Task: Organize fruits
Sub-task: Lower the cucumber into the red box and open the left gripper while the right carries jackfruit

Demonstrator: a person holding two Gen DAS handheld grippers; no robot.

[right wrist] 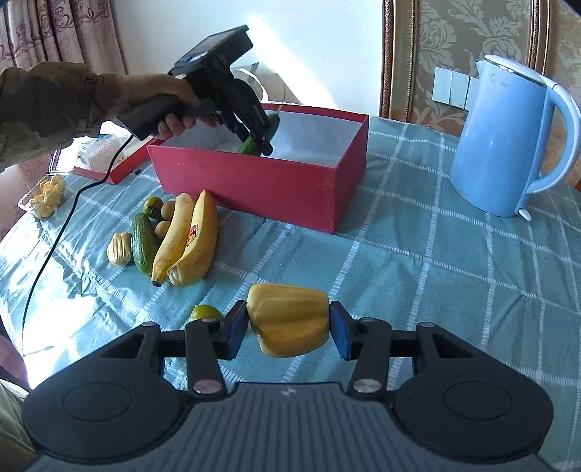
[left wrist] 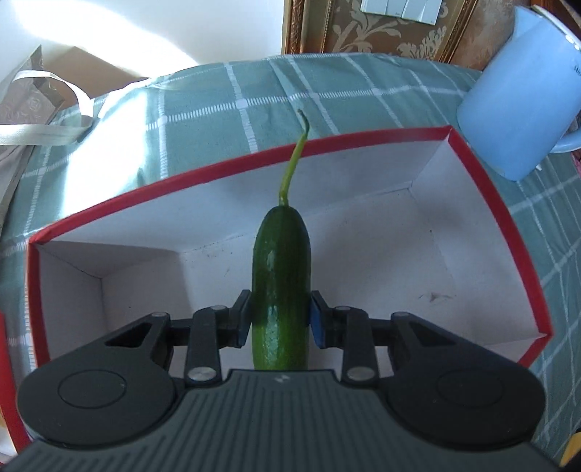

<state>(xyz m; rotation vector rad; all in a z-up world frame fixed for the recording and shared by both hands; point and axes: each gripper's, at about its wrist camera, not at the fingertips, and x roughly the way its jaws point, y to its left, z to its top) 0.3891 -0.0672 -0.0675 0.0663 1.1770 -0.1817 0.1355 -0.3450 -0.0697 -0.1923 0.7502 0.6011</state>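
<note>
a home dining room: checked tablecloth point(right wrist: 417, 236), electric kettle point(right wrist: 501, 145), patterned curtains point(right wrist: 54, 29)

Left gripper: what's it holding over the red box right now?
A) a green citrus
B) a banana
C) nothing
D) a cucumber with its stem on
D: the left gripper is shut on a cucumber, its stem pointing away, above the red box.

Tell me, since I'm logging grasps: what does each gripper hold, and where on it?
The left gripper pinches a cucumber across its lower body, stem end forward, over the red box. The right gripper clamps a yellow fruit piece by its two sides.
</note>
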